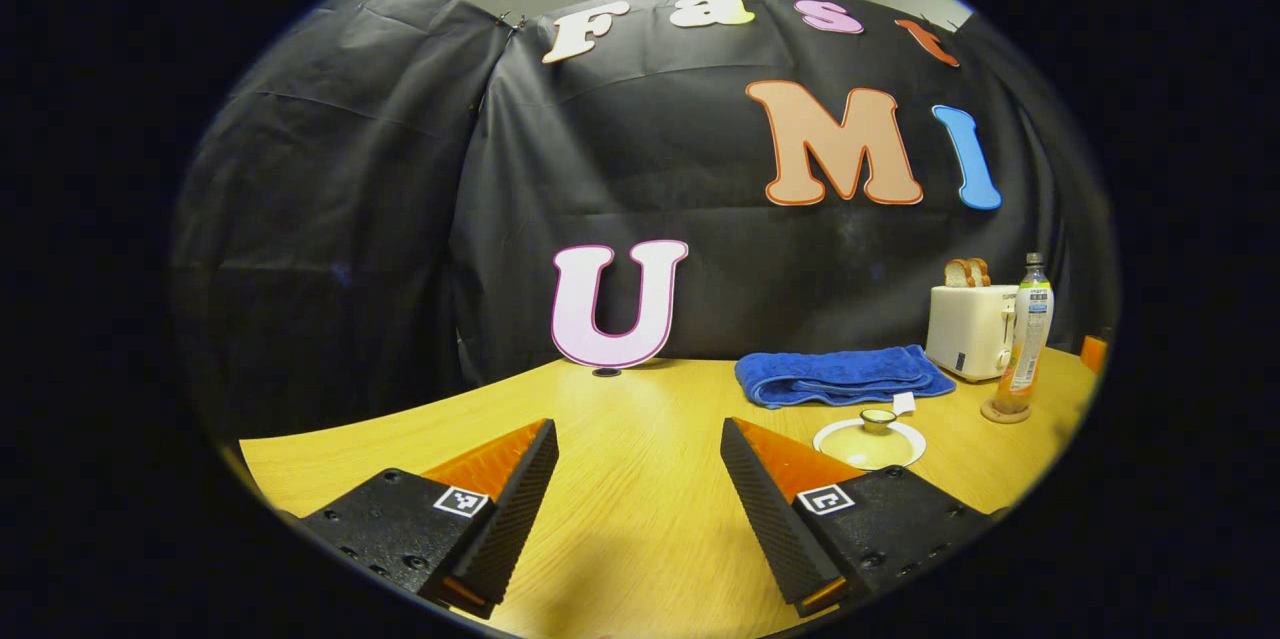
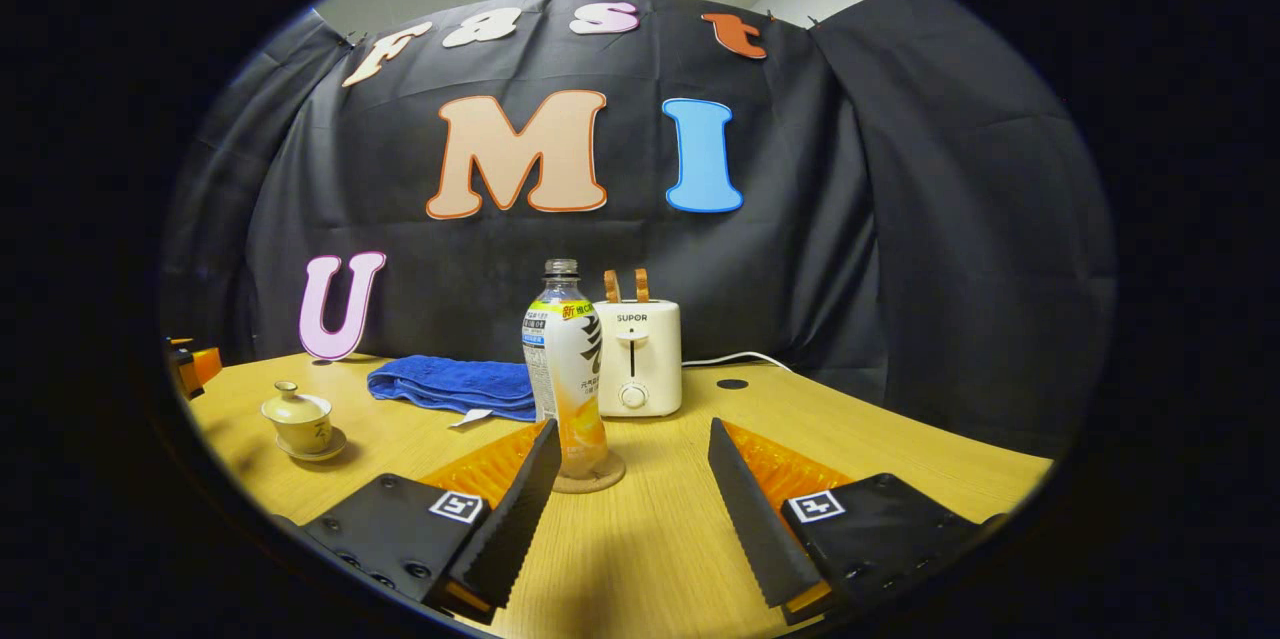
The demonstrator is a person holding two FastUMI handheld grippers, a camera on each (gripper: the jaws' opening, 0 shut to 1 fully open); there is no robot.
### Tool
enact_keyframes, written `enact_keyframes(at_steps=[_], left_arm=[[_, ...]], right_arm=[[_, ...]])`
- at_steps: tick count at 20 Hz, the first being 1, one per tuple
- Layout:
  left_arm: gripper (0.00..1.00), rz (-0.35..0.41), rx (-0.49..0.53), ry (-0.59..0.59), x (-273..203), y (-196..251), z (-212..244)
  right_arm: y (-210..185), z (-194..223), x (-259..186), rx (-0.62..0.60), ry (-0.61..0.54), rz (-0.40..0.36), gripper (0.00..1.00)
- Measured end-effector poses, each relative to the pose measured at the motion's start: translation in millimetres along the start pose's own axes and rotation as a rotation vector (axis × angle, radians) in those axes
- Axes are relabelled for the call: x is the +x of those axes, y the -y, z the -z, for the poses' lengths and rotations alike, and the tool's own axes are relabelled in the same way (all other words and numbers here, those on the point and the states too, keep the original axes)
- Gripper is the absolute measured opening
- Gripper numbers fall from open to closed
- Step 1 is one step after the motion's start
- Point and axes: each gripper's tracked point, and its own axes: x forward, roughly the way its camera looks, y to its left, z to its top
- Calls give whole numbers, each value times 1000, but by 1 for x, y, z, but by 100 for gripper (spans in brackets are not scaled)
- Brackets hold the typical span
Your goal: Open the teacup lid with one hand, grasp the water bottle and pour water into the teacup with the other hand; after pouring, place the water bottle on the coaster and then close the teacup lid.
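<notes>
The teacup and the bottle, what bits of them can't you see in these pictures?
- Teacup: its inside is hidden by the lid in the right gripper view; in the left gripper view the right finger of the left tool covers its lower part.
- Water bottle: its lower left side sits behind the left finger of the right tool.
- Coaster: partly covered by the bottle and that finger.

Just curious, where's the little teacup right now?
In the right gripper view, the lidded teacup sits on the table's left side, left of the blue towel.
</notes>
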Motion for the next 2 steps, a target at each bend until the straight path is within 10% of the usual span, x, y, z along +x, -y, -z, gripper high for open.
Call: enact_keyframes(at_steps=[2], left_arm=[[95, -17, 2, 2, 0, -3, 0]], right_arm=[[0, 0, 1, 0, 0, 0, 96]])
